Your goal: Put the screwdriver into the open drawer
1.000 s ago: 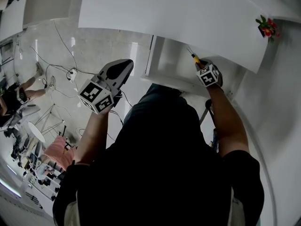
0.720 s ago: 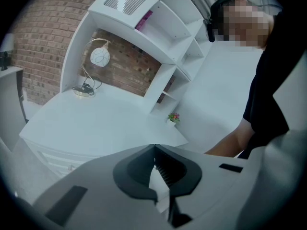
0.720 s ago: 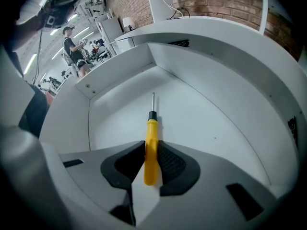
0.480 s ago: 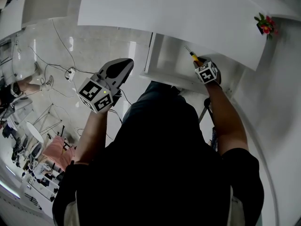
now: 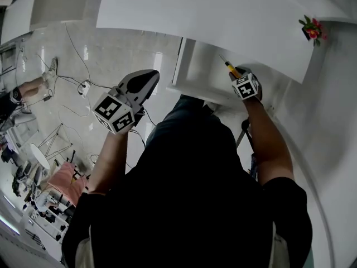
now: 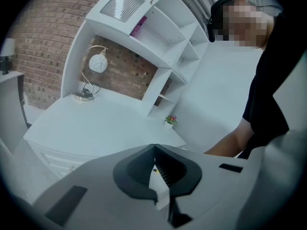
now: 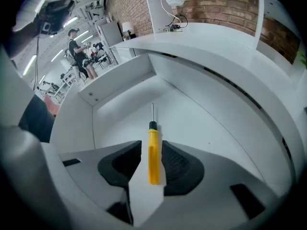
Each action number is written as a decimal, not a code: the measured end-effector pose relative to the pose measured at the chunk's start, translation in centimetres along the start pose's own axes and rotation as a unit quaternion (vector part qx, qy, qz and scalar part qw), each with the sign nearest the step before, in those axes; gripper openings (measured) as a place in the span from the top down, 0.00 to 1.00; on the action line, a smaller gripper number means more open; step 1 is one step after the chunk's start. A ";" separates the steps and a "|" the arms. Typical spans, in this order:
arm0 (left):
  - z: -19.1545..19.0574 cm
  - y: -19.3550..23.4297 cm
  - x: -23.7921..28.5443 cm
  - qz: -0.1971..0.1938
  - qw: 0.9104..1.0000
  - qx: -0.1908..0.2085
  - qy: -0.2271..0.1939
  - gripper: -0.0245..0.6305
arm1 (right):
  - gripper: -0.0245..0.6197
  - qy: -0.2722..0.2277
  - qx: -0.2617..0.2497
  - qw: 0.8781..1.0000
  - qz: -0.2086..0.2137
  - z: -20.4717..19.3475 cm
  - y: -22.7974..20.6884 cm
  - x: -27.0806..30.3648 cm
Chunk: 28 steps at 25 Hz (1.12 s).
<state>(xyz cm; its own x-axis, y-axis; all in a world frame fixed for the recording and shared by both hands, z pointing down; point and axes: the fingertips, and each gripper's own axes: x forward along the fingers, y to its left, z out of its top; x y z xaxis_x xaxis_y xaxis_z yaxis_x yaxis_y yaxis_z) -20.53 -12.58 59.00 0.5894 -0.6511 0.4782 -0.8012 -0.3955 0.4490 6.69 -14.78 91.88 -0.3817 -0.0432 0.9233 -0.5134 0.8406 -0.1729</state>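
A screwdriver (image 7: 153, 157) with a yellow handle and thin metal shaft sits between the jaws of my right gripper (image 7: 152, 150), which is shut on it. Its tip points into the open white drawer (image 7: 192, 123), above the drawer's bare floor. In the head view the screwdriver (image 5: 228, 67) sticks out of my right gripper (image 5: 237, 74) over the drawer (image 5: 201, 74) under the desk top. My left gripper (image 5: 149, 77) hangs to the left of the drawer, over the floor, shut and holding nothing. In the left gripper view the left gripper (image 6: 154, 147) has its jaws meeting at the tip.
The white desk top (image 5: 212, 15) overhangs the drawer. A small flower pot (image 5: 311, 29) stands at its right end. A shelf unit (image 6: 158, 42) and a round lamp (image 6: 93, 75) stand on the desk. Cables (image 5: 83, 85) lie on the floor at left. A person (image 7: 76, 51) stands far off.
My right gripper with the screwdriver has shifted very slightly up and left over the drawer. The left gripper has hardly moved.
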 end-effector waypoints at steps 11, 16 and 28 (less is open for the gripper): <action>1.4 -4.1 -0.8 -0.009 0.999 0.025 -0.027 0.94 | 0.72 -0.071 0.035 0.997 -0.003 1.3 -0.1 -5.5; 2.7 -6.6 -1.6 -0.018 0.998 0.042 -0.039 0.94 | 0.72 -0.101 0.064 0.993 -0.007 2.3 -0.1 -9.3; 5.9 -12.2 -3.3 -0.033 0.993 0.088 -0.066 0.94 | 0.71 -0.180 0.105 0.978 -0.025 4.2 1.3 -19.7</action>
<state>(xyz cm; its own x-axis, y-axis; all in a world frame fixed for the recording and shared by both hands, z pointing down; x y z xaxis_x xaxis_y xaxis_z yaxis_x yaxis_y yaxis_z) -13.28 -9.42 47.53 0.6318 -0.6943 0.3445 -0.7739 -0.5399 0.3311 10.35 -15.07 72.01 -0.5787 -0.3000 0.7584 -0.6700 0.7051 -0.2324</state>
